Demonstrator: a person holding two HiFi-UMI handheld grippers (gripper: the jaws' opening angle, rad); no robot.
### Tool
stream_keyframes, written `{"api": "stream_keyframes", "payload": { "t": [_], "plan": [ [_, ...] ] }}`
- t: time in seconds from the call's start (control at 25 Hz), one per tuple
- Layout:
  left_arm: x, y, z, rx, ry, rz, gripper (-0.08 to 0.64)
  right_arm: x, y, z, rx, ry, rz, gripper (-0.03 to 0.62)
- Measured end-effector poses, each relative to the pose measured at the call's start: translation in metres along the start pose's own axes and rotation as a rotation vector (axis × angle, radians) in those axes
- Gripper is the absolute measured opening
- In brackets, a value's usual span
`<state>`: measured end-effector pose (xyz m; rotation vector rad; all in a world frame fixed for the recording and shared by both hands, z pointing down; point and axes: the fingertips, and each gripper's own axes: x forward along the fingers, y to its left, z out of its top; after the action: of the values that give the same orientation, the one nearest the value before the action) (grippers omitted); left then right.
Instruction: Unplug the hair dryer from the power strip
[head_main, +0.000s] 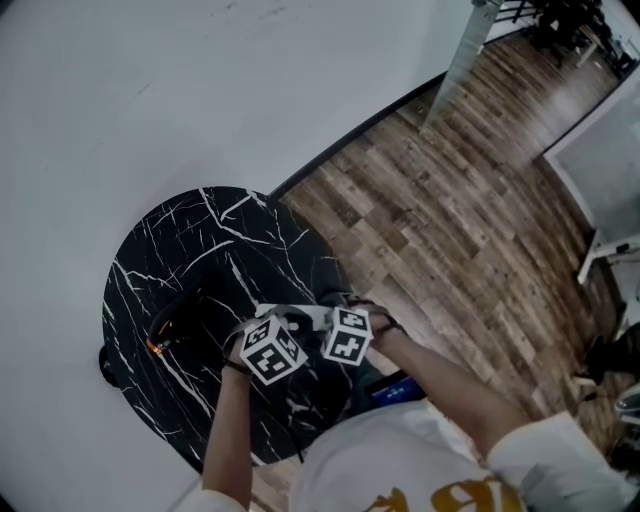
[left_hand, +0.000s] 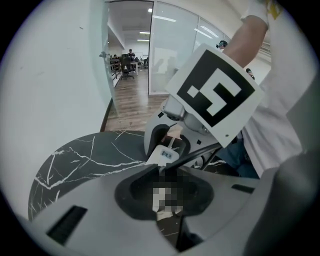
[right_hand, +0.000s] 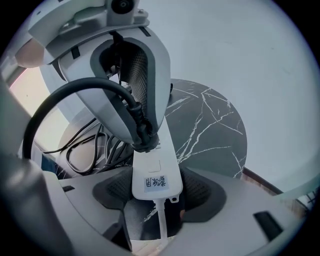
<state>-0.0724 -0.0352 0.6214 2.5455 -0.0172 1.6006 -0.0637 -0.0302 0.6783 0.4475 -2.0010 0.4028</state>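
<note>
A white power strip (right_hand: 152, 172) lies lengthwise between my right gripper's (right_hand: 155, 197) pads, which press on its sides just above the black marble table (right_hand: 210, 125). A black plug (right_hand: 142, 135) with a thick black cable (right_hand: 60, 97) sits in the strip's socket. My left gripper (right_hand: 125, 75) reaches down from above and is closed around that plug. In the left gripper view the plug (left_hand: 169, 174) shows between my left gripper's (left_hand: 167, 187) jaws, and the strip's end (left_hand: 164, 155) and my right gripper (left_hand: 172, 140) lie beyond it. From the head view both grippers meet over the strip (head_main: 300, 315).
Loose black cables (right_hand: 90, 150) coil on the table near the strip. A dark object with an orange spot (head_main: 158, 345) lies at the table's left. The round table (head_main: 150, 260) stands against a white wall, with wood flooring (head_main: 450, 200) to the right.
</note>
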Motion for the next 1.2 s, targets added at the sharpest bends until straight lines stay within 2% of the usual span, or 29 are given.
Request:
{"api": "stream_keyframes", "payload": {
  "t": [0.12, 0.24, 0.32, 0.44, 0.52, 0.6, 0.76, 0.88, 1.0, 1.08, 1.2],
  "plan": [
    [0.000, 0.000, -0.001, 0.001, -0.009, 0.015, 0.051, 0.000, 0.000, -0.001, 0.001, -0.001, -0.003, 0.279],
    [-0.004, 0.004, 0.003, 0.027, -0.016, 0.063, 0.051, 0.001, -0.001, 0.000, 0.001, -0.007, -0.002, 0.279],
    [-0.009, 0.010, 0.006, 0.055, -0.032, 0.128, 0.052, 0.001, 0.000, 0.001, 0.006, -0.015, 0.002, 0.281],
    [-0.022, 0.019, 0.010, 0.101, -0.055, 0.275, 0.052, 0.001, 0.000, 0.004, 0.024, -0.054, -0.002, 0.281],
    [-0.033, 0.021, 0.010, 0.116, -0.071, 0.365, 0.052, 0.000, 0.001, 0.001, 0.031, -0.067, -0.011, 0.279],
    [-0.042, 0.018, 0.006, 0.114, -0.087, 0.419, 0.052, -0.002, 0.001, -0.001, 0.023, -0.065, -0.033, 0.281],
    [-0.056, 0.012, -0.010, 0.017, -0.135, 0.464, 0.055, -0.003, -0.004, -0.003, 0.034, -0.054, -0.039, 0.281],
    [-0.062, 0.010, -0.025, -0.035, -0.123, 0.518, 0.055, -0.004, -0.006, 0.000, 0.043, -0.058, -0.047, 0.281],
    [-0.066, 0.010, -0.037, -0.088, -0.122, 0.555, 0.055, -0.009, -0.006, 0.009, 0.058, -0.113, -0.079, 0.281],
    [-0.067, 0.007, -0.042, -0.153, -0.144, 0.581, 0.055, -0.015, -0.003, 0.014, 0.058, -0.144, -0.084, 0.281],
    [-0.061, -0.002, -0.050, -0.224, -0.153, 0.586, 0.062, -0.029, -0.004, 0.019, 0.054, -0.178, -0.113, 0.281]
  ]
}}
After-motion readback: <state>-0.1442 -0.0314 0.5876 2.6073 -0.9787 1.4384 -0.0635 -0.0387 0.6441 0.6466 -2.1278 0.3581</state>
